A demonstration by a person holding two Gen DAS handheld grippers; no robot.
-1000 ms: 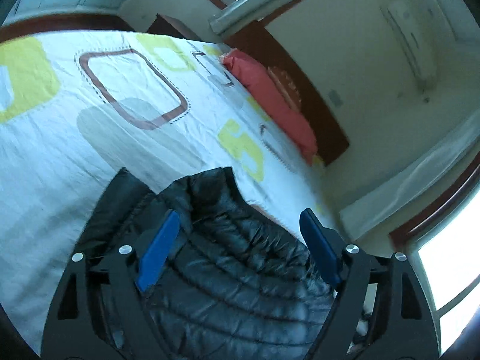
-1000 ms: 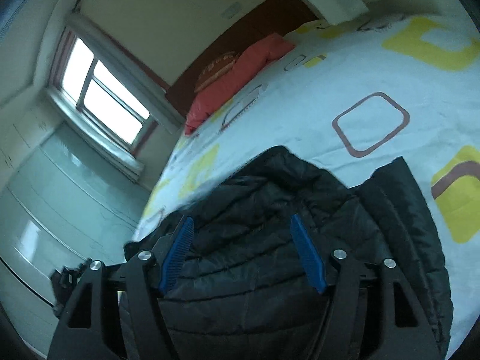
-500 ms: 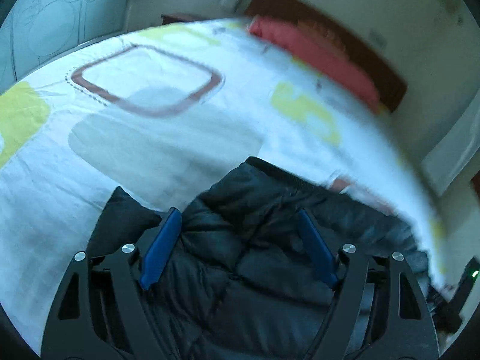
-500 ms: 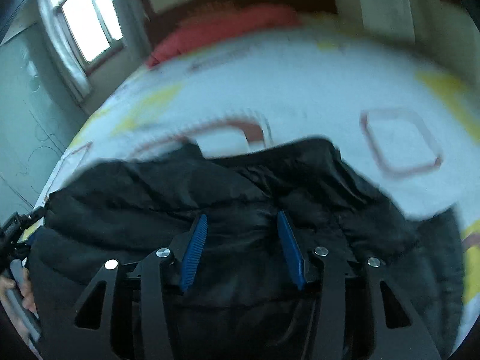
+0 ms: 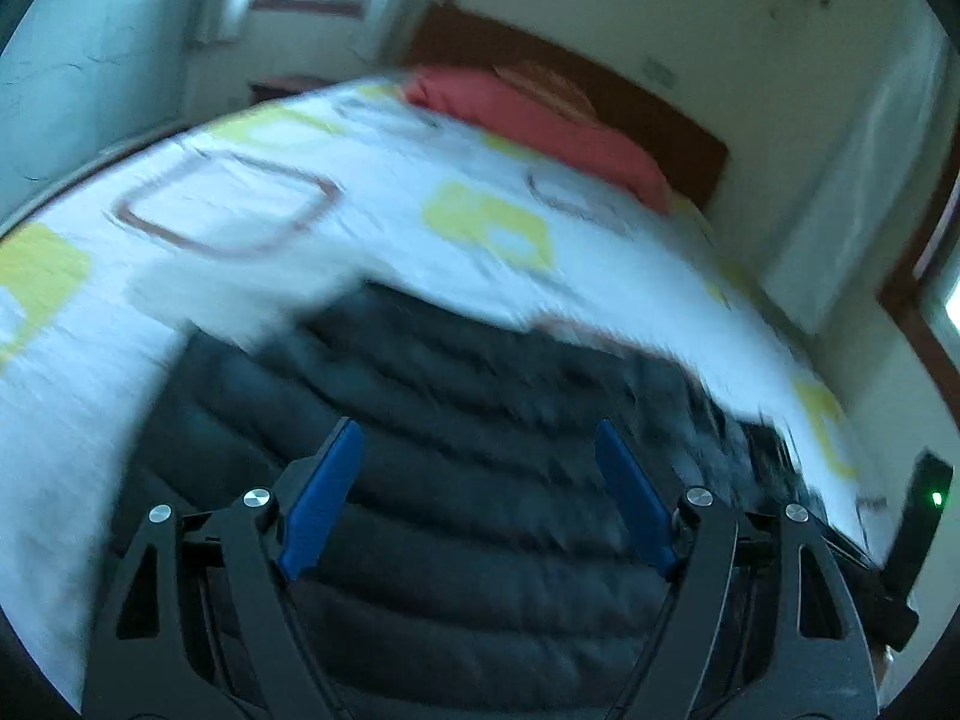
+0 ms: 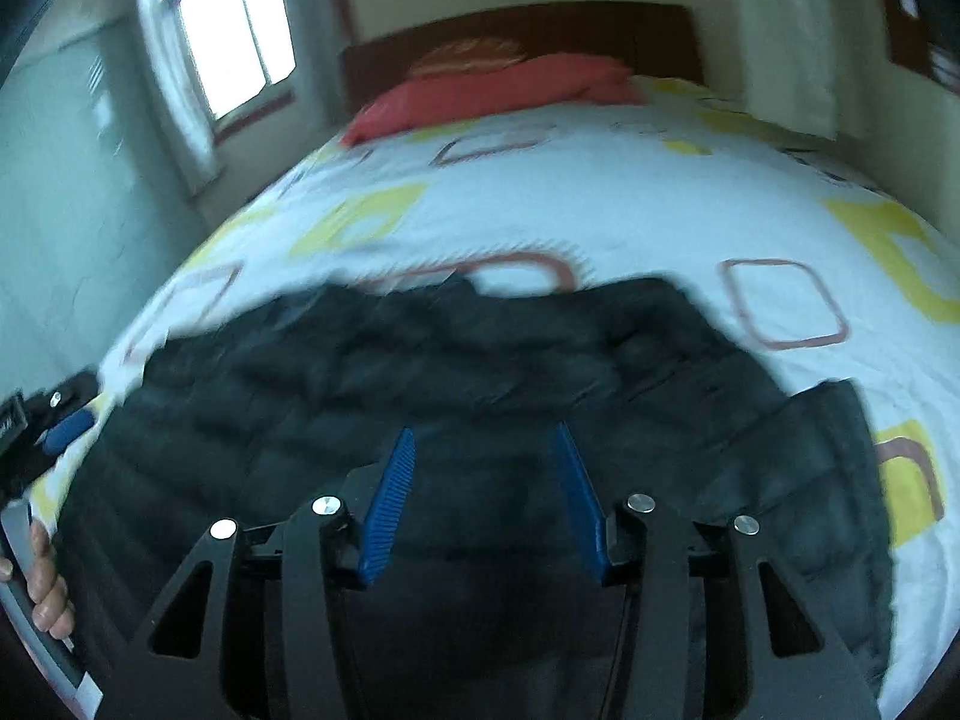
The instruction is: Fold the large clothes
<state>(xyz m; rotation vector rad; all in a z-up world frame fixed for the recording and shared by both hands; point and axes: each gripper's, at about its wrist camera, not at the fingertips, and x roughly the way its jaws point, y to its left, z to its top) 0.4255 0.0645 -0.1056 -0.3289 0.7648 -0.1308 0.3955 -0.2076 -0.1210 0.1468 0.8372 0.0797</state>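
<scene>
A black quilted puffer jacket [image 5: 480, 360] lies spread on a bed with a white sheet, filling the lower half of both views. My left gripper [image 5: 474, 429] hovers over its quilted panel, open wide, nothing pinched between the blue pads. My right gripper [image 6: 485, 431] hangs above the jacket [image 6: 420, 360] near its middle, jaws standing narrower but apart, with no fabric visibly caught. In the right wrist view the left gripper's blue pad [image 6: 66, 426] shows at the jacket's left edge, with a person's hand [image 6: 42, 576] below it. Both views are motion-blurred.
The white sheet [image 6: 600, 210] with yellow and brown squares stretches beyond the jacket. A red pillow [image 6: 498, 90] lies against the dark wooden headboard [image 6: 522, 24]. A window [image 6: 234, 30] is at the left. A dark device with a green light [image 5: 921, 516] sits at the right edge.
Both cameras have swung and rolled, so the bed now faces squarely with the headboard ahead. The right jaws have narrowed. The jacket now spreads wider across both views.
</scene>
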